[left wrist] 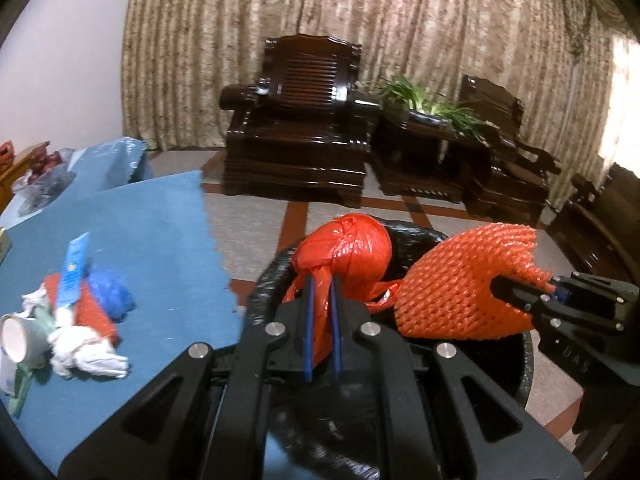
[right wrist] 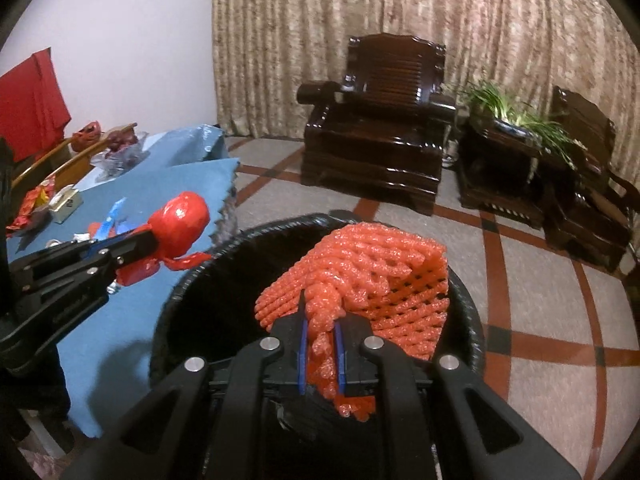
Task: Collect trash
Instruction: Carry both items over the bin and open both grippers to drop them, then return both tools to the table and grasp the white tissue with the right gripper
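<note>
My left gripper [left wrist: 321,280] is shut on a knotted red plastic bag [left wrist: 352,252] and holds it over the near rim of a black-lined trash bin [left wrist: 524,364]. It also shows in the right wrist view [right wrist: 180,216]. My right gripper [right wrist: 320,308] is shut on an orange foam fruit net [right wrist: 372,276] and holds it above the bin's opening [right wrist: 224,280]; the net also shows in the left wrist view [left wrist: 460,280]. More trash lies on the blue tablecloth [left wrist: 152,232]: white crumpled tissue [left wrist: 88,352], a blue tube [left wrist: 72,272], a blue wad [left wrist: 112,292] and a paper cup [left wrist: 20,340].
A dark wooden armchair [left wrist: 296,128] stands across the tiled floor, with a plant on a side table [left wrist: 424,120] and another chair to the right. A bowl of fruit [right wrist: 120,152] and packets sit at the table's far end.
</note>
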